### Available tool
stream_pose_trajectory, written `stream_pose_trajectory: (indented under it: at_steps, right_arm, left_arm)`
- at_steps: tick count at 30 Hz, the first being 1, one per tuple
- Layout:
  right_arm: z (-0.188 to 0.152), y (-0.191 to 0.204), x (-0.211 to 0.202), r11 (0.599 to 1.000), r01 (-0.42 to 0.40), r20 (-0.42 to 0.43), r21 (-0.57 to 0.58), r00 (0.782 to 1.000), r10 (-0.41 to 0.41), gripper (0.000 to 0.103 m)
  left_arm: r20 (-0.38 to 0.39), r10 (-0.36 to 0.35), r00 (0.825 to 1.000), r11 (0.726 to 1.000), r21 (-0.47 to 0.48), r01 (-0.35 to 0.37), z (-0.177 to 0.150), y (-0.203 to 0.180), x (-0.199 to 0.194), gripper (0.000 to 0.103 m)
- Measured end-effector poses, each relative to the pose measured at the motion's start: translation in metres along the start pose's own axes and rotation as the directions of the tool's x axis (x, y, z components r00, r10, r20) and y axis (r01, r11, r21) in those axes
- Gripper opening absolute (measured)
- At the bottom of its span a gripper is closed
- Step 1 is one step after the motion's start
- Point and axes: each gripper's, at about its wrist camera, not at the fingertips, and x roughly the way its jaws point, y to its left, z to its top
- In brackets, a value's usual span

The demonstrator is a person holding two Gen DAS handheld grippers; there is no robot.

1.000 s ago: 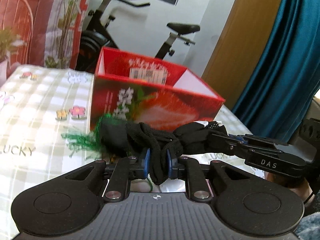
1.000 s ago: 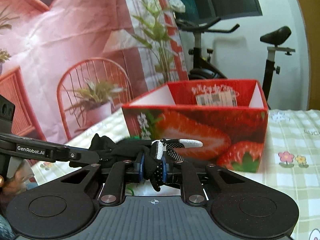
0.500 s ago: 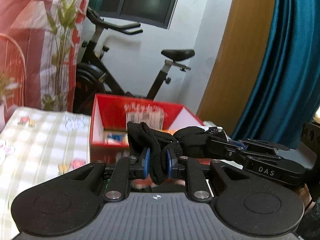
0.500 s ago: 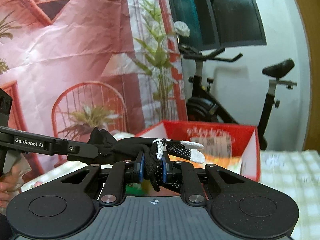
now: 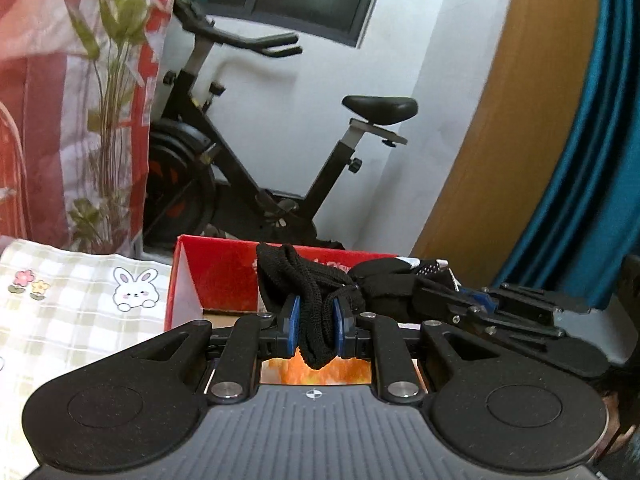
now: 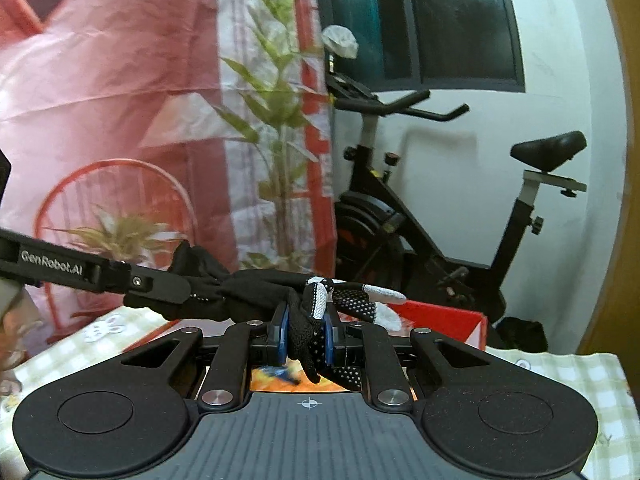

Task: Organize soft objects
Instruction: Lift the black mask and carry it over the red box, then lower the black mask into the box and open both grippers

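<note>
Since the earlier frames both tongs have risen and carried the black gloves (image 5: 316, 300) from in front of the red box (image 5: 216, 280) to above its open top. Left tongs (image 5: 314, 326) pinch the knit cuff narrowly between blue pads. Right tongs (image 6: 306, 334) clamp the dotted fingertip end (image 6: 352, 300). Gloves hang stretched between them, off the checked table (image 5: 60, 312).
</note>
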Motion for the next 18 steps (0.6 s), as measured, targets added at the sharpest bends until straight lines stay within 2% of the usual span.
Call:
stream_pose_trajectory:
  at_steps: [6,10,14,18]
  right_arm:
    - [0.006,-0.024,0.049,0.998,0.035,-0.085,0.051,0.996,-0.030,0.015]
    - [0.006,-0.037,0.079,0.993,0.064,-0.173,0.101,0.984,-0.046,0.015]
    - [0.003,-0.040,0.099,0.993,0.083,-0.245,0.089,0.968,-0.059,0.015]
    - [0.001,-0.038,0.112,0.993,0.099,-0.271,0.069,0.959,-0.076,0.015]
  left_arm:
    - [-0.065,0.036,0.997,0.999,0.010,-0.036,0.020,0.006,0.040,0.019]
    - [-0.109,0.053,0.993,0.999,0.003,-0.053,0.023,0.012,0.067,0.019]
    - [-0.133,0.072,0.988,0.997,0.006,-0.072,0.020,0.018,0.085,0.019]
    - [-0.145,0.077,0.987,0.997,-0.002,-0.078,0.021,0.025,0.094,0.019]
